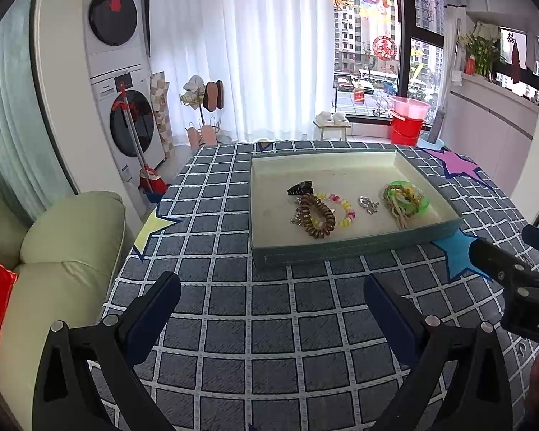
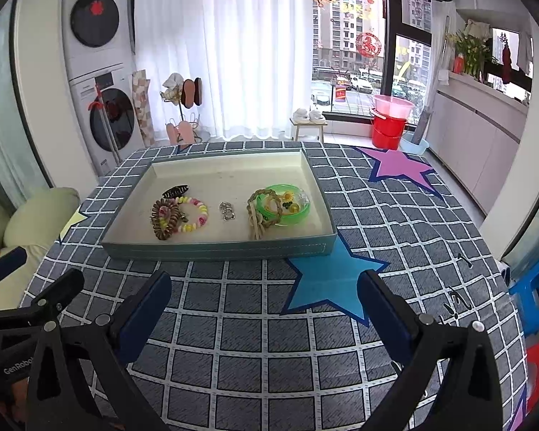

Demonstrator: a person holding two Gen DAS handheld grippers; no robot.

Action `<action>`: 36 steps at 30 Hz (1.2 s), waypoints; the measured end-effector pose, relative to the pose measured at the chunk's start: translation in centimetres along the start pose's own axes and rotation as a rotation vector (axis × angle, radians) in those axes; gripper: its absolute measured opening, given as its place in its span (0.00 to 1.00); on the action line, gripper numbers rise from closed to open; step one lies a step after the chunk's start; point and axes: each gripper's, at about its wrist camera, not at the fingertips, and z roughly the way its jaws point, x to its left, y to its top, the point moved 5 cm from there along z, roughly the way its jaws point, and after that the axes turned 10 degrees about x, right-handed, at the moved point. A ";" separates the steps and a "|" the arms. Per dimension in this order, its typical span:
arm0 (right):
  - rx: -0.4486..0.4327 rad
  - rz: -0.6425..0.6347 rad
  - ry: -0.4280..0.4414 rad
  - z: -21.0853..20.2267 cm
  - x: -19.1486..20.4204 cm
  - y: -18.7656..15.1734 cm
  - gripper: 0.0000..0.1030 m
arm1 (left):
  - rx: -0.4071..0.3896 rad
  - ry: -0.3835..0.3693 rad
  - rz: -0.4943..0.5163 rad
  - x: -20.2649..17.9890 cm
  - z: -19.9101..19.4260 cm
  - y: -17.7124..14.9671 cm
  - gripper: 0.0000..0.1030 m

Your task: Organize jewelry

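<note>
A shallow grey-green tray [image 1: 266,212] [image 2: 219,251] sits on the checked tablecloth and holds all the jewelry. Inside lie a black hair claw [image 1: 299,188] [image 2: 176,191], a brown spiral hair tie [image 1: 316,217] [image 2: 165,219], a pastel bead bracelet [image 1: 341,210] [image 2: 196,213], a small silver piece [image 1: 368,204] [image 2: 227,211], a green bangle [image 1: 411,197] [image 2: 287,204] and a tan braided band [image 1: 395,203] [image 2: 258,215]. My left gripper [image 1: 271,294] is open over the cloth in front of the tray. My right gripper [image 2: 264,294] is open too, near the tray's front right corner. Neither holds anything.
Paper stars lie on the cloth: blue [image 2: 327,280], purple [image 2: 399,167] and yellow [image 1: 151,228]. A pale green sofa [image 1: 64,251] with a red cushion stands left of the table. A blue stool [image 2: 535,287] sits at the right. Stacked laundry machines [image 1: 122,82] stand behind.
</note>
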 end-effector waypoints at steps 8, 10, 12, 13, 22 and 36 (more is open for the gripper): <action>-0.004 -0.011 -0.005 -0.3 0.1 0.1 1.00 | 0.017 -0.002 -0.011 0.1 0.1 -0.1 1.00; -0.005 -0.010 -0.002 -0.4 0.0 0.1 1.00 | 0.020 -0.002 -0.012 0.1 0.2 -0.1 1.00; -0.006 -0.008 0.001 -0.6 0.1 0.1 1.00 | 0.021 -0.003 -0.012 0.1 0.1 -0.1 1.00; -0.005 -0.009 0.001 -0.6 0.1 0.2 1.00 | 0.021 -0.004 -0.012 0.1 0.2 -0.1 1.00; -0.005 -0.009 -0.001 -0.6 0.1 0.2 1.00 | 0.023 -0.009 -0.014 0.1 0.2 -0.1 1.00; -0.003 -0.013 0.007 -0.7 0.3 0.3 1.00 | 0.025 -0.012 -0.016 -0.1 0.1 -0.2 1.00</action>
